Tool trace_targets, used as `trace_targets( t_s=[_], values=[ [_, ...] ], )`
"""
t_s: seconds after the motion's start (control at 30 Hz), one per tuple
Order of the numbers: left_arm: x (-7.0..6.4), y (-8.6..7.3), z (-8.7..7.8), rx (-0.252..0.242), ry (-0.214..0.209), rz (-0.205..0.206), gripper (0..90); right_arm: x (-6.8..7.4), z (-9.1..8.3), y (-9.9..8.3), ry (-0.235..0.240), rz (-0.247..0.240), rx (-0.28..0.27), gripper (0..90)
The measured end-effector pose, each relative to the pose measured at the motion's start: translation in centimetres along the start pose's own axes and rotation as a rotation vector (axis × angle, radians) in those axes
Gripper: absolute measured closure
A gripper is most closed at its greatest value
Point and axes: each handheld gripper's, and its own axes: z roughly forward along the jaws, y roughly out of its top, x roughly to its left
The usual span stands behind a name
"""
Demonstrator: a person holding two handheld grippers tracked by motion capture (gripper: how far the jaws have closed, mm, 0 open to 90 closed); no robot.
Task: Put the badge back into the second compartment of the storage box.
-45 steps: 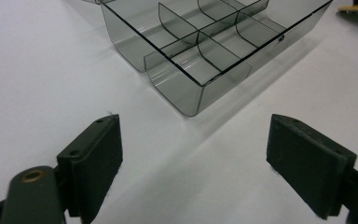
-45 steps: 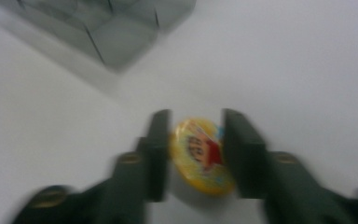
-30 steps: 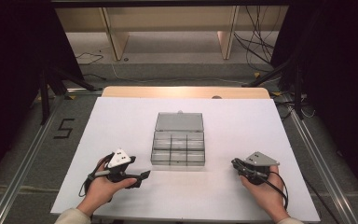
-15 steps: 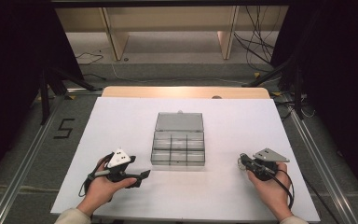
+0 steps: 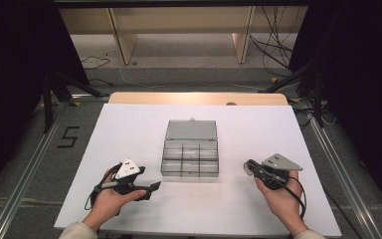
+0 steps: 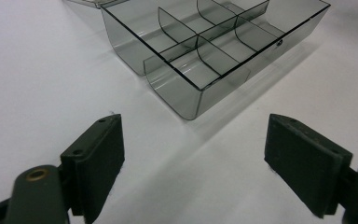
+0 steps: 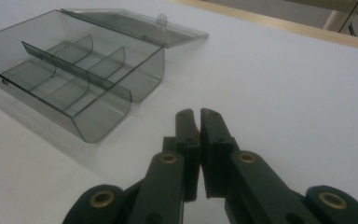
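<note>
White tabletop [image 5: 129, 129] lies under both your tools. Your left gripper [image 6: 193, 158] has its jaws spread wide with nothing between them; your right gripper [image 7: 198, 122] has its jaws pressed together, empty. Between them, mid-tabletop, sits the clear divided box [image 5: 190, 159], lid folded back flat behind it, just beyond your left jaws.

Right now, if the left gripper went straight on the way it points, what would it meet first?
Probably the near corner of the open, smoky clear plastic compartment box: the left gripper, jaws wide apart, aims at it across bare white table. Depth is hard to judge.
</note>
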Motion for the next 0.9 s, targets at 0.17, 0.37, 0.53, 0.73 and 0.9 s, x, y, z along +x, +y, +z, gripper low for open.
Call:
trace_targets(
  t_s=[0.17, 0.37, 0.53, 0.73, 0.9],
  values=[
    [0.0, 0.0, 0.0, 0.0, 0.0, -0.002, 19.7, 0.5, 0.4, 1.0, 0.012, -0.002, -0.021, 87.0],
    [-0.1, -0.1, 0.1, 0.001, -0.002, -0.008, 19.7, 1.3, 1.1, 2.2, 0.031, -0.011, -0.042, 87.0],
    [-0.1, 0.0, 0.1, 0.001, -0.003, -0.005, 19.7, 2.1, 1.7, 3.4, 0.052, -0.018, -0.068, 87.0],
    [0.0, -0.1, 0.1, 0.0, -0.004, -0.008, 19.7, 3.3, 2.7, 4.6, 0.074, -0.032, -0.084, 87.0],
    [0.0, -0.1, 0.1, 0.0, -0.004, -0.008, 19.8, 4.0, 3.4, 5.2, 0.087, -0.039, -0.09, 87.1]
  ],
)
